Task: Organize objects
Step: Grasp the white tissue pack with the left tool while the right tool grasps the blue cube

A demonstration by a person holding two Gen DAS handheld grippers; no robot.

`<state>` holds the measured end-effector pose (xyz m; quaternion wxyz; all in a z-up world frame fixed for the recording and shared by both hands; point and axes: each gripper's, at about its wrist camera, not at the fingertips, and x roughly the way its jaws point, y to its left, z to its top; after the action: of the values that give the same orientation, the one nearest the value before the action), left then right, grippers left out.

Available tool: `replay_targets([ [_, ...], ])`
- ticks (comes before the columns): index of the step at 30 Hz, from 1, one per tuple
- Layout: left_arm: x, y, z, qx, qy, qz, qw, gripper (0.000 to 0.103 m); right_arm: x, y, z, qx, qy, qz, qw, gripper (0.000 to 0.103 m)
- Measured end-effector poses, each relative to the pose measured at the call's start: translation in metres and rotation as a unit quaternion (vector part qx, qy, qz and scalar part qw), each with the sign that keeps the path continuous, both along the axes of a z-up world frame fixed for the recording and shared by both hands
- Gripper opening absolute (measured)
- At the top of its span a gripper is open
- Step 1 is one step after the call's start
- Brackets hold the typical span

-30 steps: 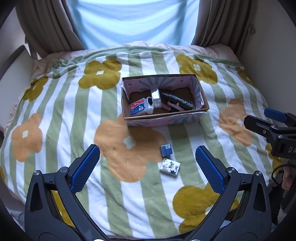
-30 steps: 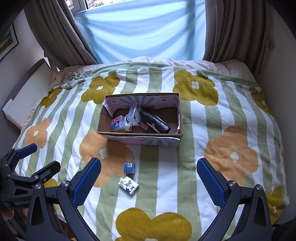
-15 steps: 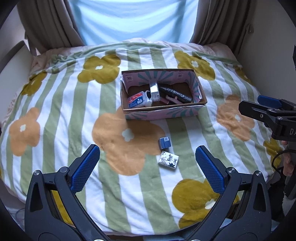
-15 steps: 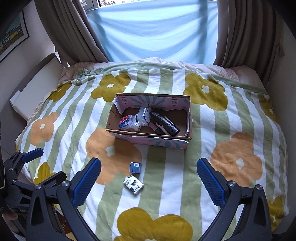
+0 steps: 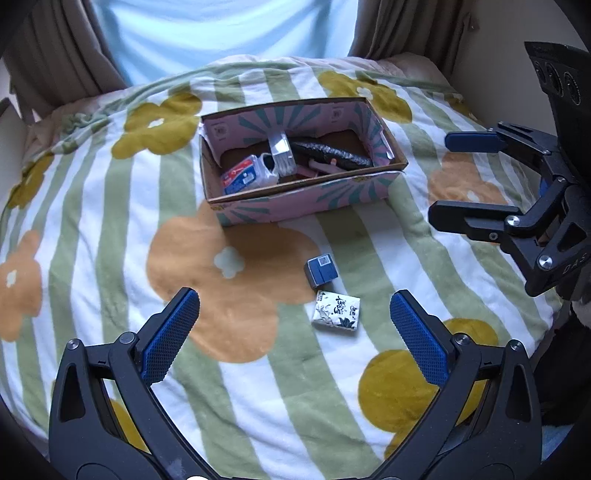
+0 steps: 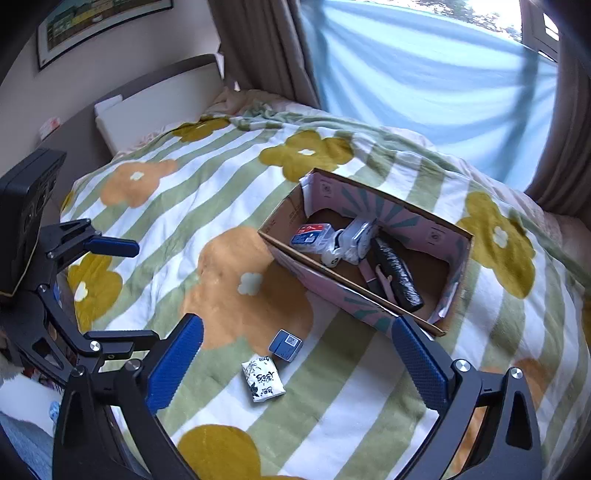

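A cardboard box [image 5: 306, 202] [image 6: 334, 291] with pink patterned sides stands open on the flowered blanket. Several items lie in it, among them a blue-and-red packet [image 5: 240, 176] and a long black object [image 5: 328, 154]. In front of the box lie a small blue box [image 5: 320, 269] [image 6: 285, 343] and a white packet with a black print [image 5: 337, 313] [image 6: 263, 379], close together. My left gripper [image 5: 294, 296] hovers open above and just short of these two, holding nothing. My right gripper [image 6: 298, 320] is open and empty too, over the same spot; in the left wrist view the right gripper [image 5: 456, 181] is at the right.
The blanket [image 5: 110, 229] covers a bed that drops away at the near and right edges. Curtains [image 6: 266, 48] and a bright window [image 6: 424, 74] stand behind it. A headboard [image 6: 147, 96] and a framed picture [image 6: 99, 22] are on the left wall.
Both grippers have come closer to the two loose items. The right wrist view has swung round to look from the right. Both stay open, and nothing on the bed has moved.
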<state>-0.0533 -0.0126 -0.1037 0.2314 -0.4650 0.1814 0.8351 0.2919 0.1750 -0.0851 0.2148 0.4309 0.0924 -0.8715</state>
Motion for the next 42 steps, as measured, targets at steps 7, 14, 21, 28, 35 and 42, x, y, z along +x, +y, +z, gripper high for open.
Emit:
replay_targets([
  [7,-0.002,0.017,-0.096,-0.006,-0.024,-0.008,0.9997,0.101,-0.018,-0.001,-0.087,0.02,0.001,0.161,0.987,0.086],
  [14,-0.012,0.038,-0.174,-0.023,-0.042,-0.016,0.9987,0.1,-0.038,-0.004,-0.166,0.066,0.014,0.31,0.948,0.075],
  [21,-0.019,0.047,-0.211,-0.033,-0.059,-0.027,0.9973,0.095,-0.052,-0.013,-0.207,0.078,0.018,0.388,0.918,0.064],
  [28,-0.022,0.053,-0.222,-0.035,-0.055,-0.029,0.9974,0.085,-0.049,-0.025,-0.217,0.079,0.035,0.446,0.891,0.058],
  [35,-0.027,0.052,-0.223,-0.024,-0.054,-0.027,0.9979,0.066,-0.046,-0.033,-0.22,0.085,0.047,0.476,0.874,0.041],
  [42,-0.028,0.051,-0.223,-0.029,-0.046,-0.067,0.9963,0.062,-0.044,-0.035,-0.221,0.088,0.046,0.495,0.863,0.036],
])
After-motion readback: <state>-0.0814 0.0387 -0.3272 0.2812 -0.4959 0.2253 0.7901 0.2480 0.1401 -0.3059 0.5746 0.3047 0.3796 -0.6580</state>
